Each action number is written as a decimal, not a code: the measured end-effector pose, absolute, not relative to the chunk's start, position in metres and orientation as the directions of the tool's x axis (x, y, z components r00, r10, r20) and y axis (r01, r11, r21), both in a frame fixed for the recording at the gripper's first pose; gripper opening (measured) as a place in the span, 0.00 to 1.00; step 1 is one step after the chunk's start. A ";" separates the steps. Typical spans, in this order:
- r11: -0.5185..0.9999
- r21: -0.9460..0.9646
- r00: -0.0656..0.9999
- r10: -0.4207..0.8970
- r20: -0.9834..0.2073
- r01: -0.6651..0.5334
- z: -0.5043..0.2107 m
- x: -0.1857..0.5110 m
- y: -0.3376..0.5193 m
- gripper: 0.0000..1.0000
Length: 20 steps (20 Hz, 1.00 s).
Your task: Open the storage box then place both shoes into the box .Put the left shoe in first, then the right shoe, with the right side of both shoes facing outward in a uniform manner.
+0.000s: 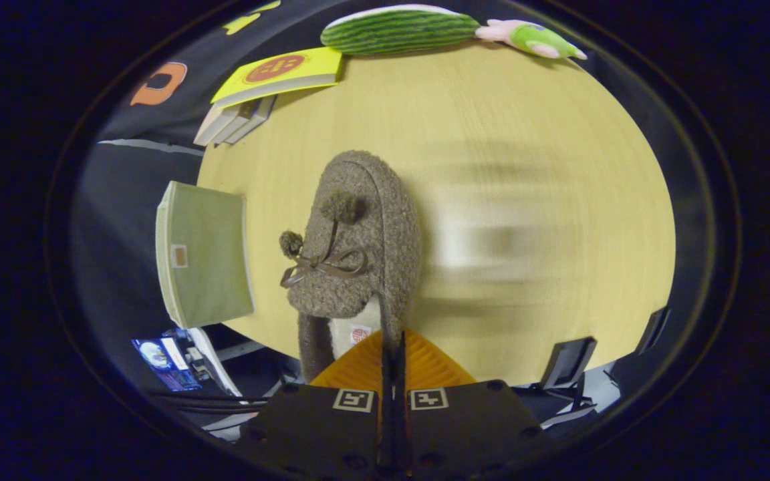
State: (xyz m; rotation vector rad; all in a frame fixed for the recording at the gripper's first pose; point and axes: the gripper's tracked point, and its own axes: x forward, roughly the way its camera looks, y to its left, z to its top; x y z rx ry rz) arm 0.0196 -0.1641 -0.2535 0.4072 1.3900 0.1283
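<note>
We see gripper (392, 347): two ribbed wedge-shaped fingers (358, 366) tapering forward, pressed nearly together. Behind them, dark flat body plates, each bearing one square black-and-white marker (353, 399). Round screw holes dot plate corners.

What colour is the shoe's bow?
Dark brown, on the grey-brown fuzzy shoe held by the gripper; gripper view.

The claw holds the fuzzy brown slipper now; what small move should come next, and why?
Probably carry the fuzzy brown slipper, pinched at its heel rim in the closed claw, sideways toward the green fabric storage box lying beside it on the round wooden table.
</note>
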 end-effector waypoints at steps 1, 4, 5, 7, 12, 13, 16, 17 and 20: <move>0.917 0.373 0.199 0.342 -0.918 0.145 -0.242 0.017 -0.148 0.06; 0.895 0.427 0.237 0.389 -0.890 0.133 -0.205 0.014 -0.095 0.06; 0.892 0.437 0.241 0.403 -0.883 0.112 -0.194 0.014 -0.076 0.06; 0.891 0.448 0.264 0.416 -0.870 0.074 -0.172 0.016 -0.040 0.06; 0.869 0.494 0.346 0.453 -0.822 0.036 -0.122 0.036 0.051 0.06; 0.864 0.502 0.358 0.459 -0.813 0.034 -0.116 0.041 0.068 0.06; 0.861 0.507 0.365 0.458 -0.811 0.047 -0.108 0.050 0.116 0.06; 0.860 0.508 0.357 0.457 -0.815 0.059 -0.111 0.054 0.131 0.06; 0.869 0.487 0.328 0.435 -0.839 0.093 -0.131 0.065 0.165 0.06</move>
